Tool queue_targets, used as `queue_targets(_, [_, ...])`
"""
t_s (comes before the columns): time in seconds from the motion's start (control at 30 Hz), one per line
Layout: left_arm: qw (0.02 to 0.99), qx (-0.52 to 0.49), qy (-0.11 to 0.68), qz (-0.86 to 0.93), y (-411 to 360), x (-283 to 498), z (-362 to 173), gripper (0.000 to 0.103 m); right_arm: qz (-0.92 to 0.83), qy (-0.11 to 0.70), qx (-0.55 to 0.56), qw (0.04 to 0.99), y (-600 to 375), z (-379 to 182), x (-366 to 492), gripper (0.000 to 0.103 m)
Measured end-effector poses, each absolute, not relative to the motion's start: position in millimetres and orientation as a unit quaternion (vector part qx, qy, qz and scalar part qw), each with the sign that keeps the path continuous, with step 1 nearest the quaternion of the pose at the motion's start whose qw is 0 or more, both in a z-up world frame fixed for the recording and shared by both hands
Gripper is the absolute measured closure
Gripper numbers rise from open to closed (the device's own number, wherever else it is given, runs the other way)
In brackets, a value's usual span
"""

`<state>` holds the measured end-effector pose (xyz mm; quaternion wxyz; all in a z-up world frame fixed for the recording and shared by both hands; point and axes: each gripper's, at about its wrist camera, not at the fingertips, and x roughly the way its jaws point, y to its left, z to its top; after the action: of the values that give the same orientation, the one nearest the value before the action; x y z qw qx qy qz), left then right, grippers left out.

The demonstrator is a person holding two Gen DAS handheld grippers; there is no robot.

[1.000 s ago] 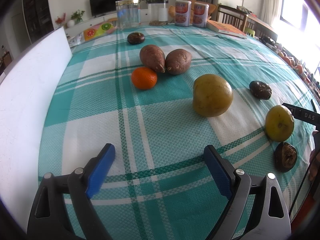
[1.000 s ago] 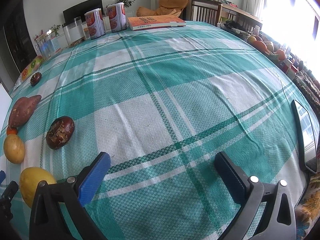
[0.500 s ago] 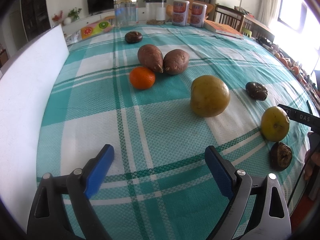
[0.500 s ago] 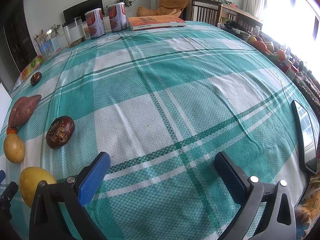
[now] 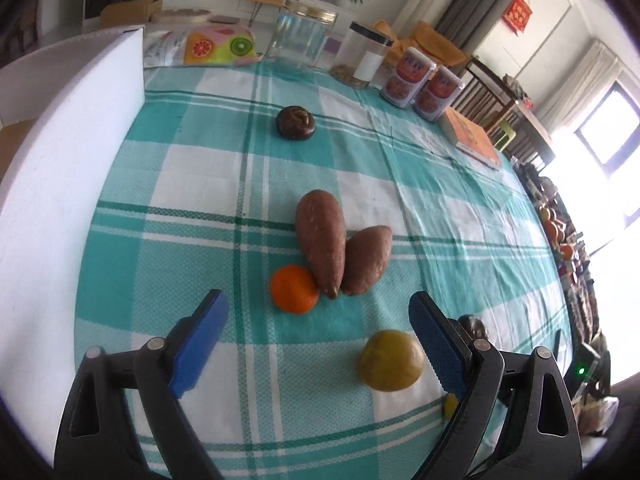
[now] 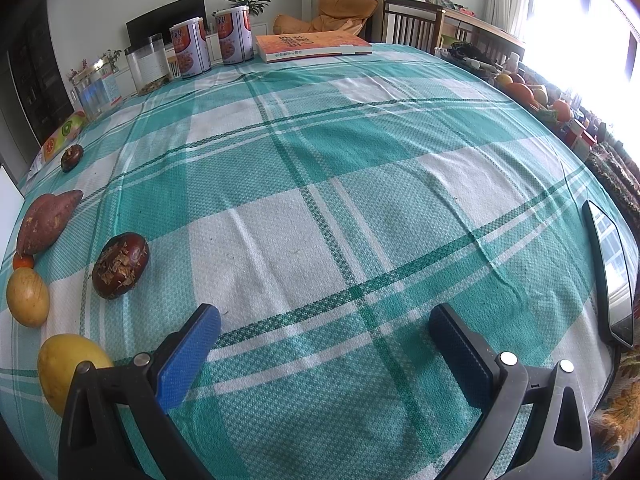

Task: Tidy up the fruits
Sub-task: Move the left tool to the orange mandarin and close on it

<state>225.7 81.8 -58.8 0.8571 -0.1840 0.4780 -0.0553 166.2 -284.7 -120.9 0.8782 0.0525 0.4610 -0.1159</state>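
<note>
My left gripper (image 5: 318,308) is open above the checked cloth, nothing between its blue pads. Just beyond it lie an orange (image 5: 294,289) and two sweet potatoes, a long one (image 5: 321,243) touching a shorter one (image 5: 366,260). A yellow-green fruit (image 5: 390,360) sits by the right finger, a dark fruit (image 5: 472,325) partly hidden behind it. Another dark fruit (image 5: 296,122) lies farther off. My right gripper (image 6: 324,322) is open over bare cloth. To its left lie a dark fruit (image 6: 120,266), two yellow fruits (image 6: 27,297) (image 6: 68,368) and a sweet potato (image 6: 46,220).
A white board (image 5: 60,168) borders the table's left side. Glass jars (image 5: 300,34), two cans (image 5: 408,76) and an orange book (image 5: 472,138) stand at the far edge. A phone (image 6: 610,272) lies near the right edge. More fruit (image 6: 524,92) is piled beyond the table.
The left gripper has moved forward toward the orange and sweet potatoes and rolled, so the scene tilts; the yellow-green fruit now sits by its right finger. The right gripper has stayed still.
</note>
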Motion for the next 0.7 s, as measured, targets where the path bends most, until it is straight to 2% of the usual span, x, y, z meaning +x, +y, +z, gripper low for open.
queue_targets(0.17, [0.855,-0.174,0.488,-0.032,91.2,242.3,-60.0,0.010,-0.116,0.461,0.053,0.878,-284.5,-121.0,166.1,0.000])
queue_targets(0.7, [0.864,-0.096,0.487,-0.077,90.1,219.3,-72.5,0.010,-0.117,0.461,0.052,0.878,-284.3,-121.0,166.1,0.000])
